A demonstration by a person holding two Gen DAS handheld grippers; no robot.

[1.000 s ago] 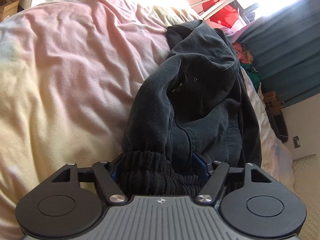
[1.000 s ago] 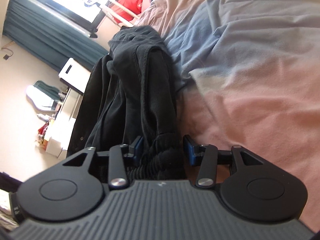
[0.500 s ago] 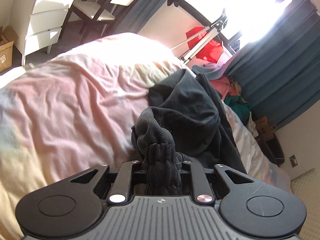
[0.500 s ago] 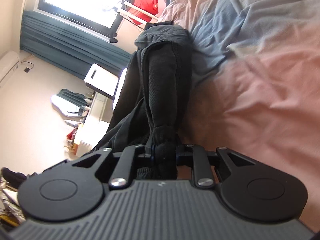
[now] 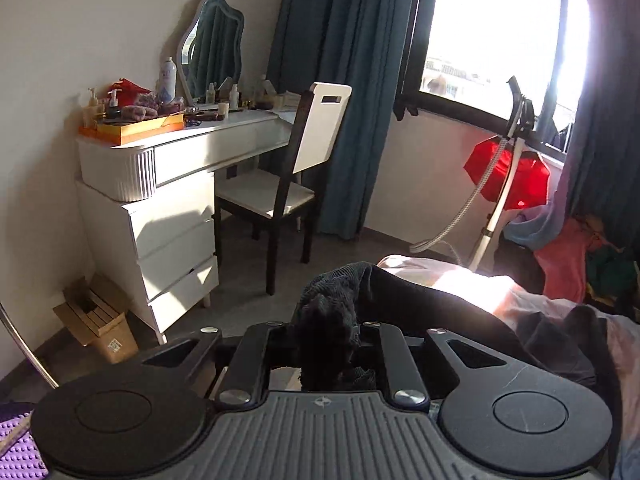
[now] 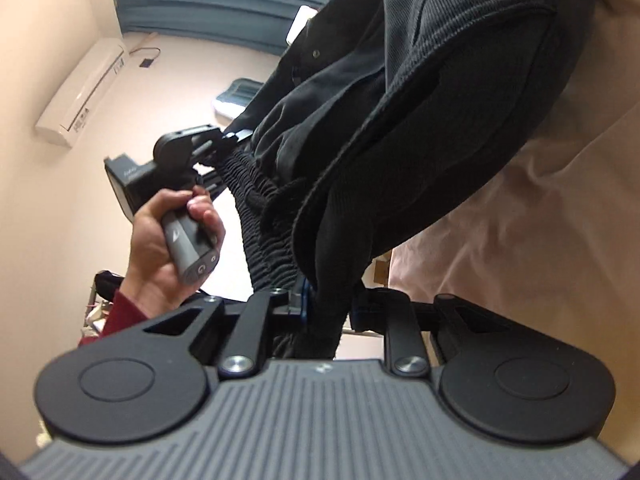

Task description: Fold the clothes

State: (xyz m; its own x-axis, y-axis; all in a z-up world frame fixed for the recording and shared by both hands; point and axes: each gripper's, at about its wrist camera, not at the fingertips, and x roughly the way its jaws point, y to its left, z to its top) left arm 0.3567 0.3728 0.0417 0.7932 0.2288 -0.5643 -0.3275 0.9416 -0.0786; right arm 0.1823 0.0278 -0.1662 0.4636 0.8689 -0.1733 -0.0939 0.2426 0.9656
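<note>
A pair of dark corduroy trousers (image 6: pixel 432 92) with a ribbed elastic waistband (image 6: pixel 260 216) hangs lifted off the bed, stretched between both grippers. My right gripper (image 6: pixel 326 306) is shut on one end of the waistband. In the right wrist view my left gripper (image 6: pixel 226 142), held by a hand (image 6: pixel 160 248) in a red sleeve, is shut on the other end. From the left wrist view, the left gripper (image 5: pixel 326 334) pinches a bunch of black ribbed fabric (image 5: pixel 328 312), and the rest of the trousers (image 5: pixel 460 312) trails down right to the bed.
A pastel duvet covers the bed (image 5: pixel 532 300) at lower right. A white dressing table (image 5: pixel 168 184) with a mirror and bottles, a chair (image 5: pixel 296 168) and a cardboard box (image 5: pixel 100 328) stand to the left. A garment steamer (image 5: pixel 504 184) and a pile of clothes (image 5: pixel 572 264) stand by the window.
Both grippers closed on the waistband ends, then lifted the trousers off the bed and swung away; the left view now faces the dressing table, the right sees the other gripper.
</note>
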